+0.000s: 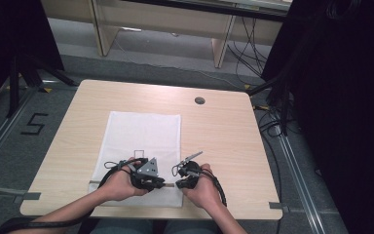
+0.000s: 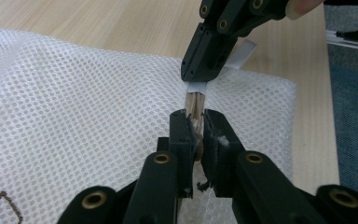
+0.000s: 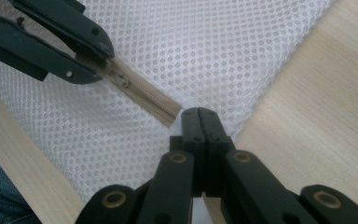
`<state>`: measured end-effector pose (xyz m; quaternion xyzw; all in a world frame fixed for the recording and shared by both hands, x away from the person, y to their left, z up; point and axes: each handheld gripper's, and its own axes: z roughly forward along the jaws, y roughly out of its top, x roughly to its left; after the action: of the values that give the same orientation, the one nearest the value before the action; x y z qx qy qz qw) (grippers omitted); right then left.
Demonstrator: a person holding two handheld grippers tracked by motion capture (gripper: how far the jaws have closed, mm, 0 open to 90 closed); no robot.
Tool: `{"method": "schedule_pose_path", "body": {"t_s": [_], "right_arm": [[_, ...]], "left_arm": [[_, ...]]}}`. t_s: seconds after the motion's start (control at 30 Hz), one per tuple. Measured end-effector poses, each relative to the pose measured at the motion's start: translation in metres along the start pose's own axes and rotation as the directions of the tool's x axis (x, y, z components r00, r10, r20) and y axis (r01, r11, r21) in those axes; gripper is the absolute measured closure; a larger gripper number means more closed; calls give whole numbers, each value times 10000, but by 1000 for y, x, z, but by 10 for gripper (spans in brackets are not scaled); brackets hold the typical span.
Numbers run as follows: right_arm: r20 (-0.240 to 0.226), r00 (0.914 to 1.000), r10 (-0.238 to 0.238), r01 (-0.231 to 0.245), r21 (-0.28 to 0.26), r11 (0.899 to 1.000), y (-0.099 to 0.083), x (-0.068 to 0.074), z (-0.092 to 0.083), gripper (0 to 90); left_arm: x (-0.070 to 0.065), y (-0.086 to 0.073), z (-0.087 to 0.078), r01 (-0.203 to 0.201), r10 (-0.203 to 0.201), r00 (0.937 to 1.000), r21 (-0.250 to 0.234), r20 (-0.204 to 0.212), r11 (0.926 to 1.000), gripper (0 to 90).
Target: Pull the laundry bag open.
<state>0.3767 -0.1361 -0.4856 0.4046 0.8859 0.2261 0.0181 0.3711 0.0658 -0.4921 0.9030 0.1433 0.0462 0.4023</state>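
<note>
Both grippers pinch the mesh bag's (image 1: 141, 141) zipper (image 3: 144, 100); left gripper (image 2: 196, 128) view alone shows its white end tab (image 2: 196, 87).

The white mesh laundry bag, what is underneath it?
The white mesh laundry bag lies flat on a light wooden table; the wood shows around it. What lies inside, or directly beneath, cannot be seen through the mesh.

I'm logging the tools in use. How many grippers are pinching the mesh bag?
2. The left gripper clamps the zipper near its pull; the right gripper is shut on the white mesh bag at the zipper's end, by the corner.
</note>
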Motion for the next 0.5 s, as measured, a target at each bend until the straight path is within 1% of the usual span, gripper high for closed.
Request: {"method": "schedule_pose_path", "body": {"t_s": [0.1,0.13,0.2,0.3,0.33,0.37,0.43,0.47,0.5], "right_arm": [[-15,10000,-4,4,3,10000,0,0,0,900],[-13,10000,-1,1,4,10000,0,0,0,900],[-22,10000,-1,1,10,10000,0,-1,0,900],[-13,10000,-11,11,0,10000,0,0,0,900],[16,9999,108,-108,79,9999,0,0,0,900],[-10,10000,-56,56,-21,10000,0,0,0,900],[10,10000,-47,47,-3,10000,0,0,0,900],[-39,10000,63,-63,65,10000,0,0,0,900],[-39,10000,15,-15,46,10000,0,-1,0,900]], "left_arm": [[1,0,0,-137,137,9999,70,57,9999,819],[1,0,-1,-191,191,9998,126,-41,9997,819],[0,0,-1,-214,215,9998,158,-61,9996,819],[-1,0,-1,-154,154,9999,95,-16,9998,819],[0,0,-1,-172,172,9999,119,-16,9998,819],[-1,0,-1,-154,155,9999,108,-17,9998,819],[0,0,-1,-158,158,9999,113,-25,9998,819],[0,0,-1,-140,140,9999,104,-19,9998,819],[0,0,-1,-147,147,9999,109,-14,9998,819]]}}
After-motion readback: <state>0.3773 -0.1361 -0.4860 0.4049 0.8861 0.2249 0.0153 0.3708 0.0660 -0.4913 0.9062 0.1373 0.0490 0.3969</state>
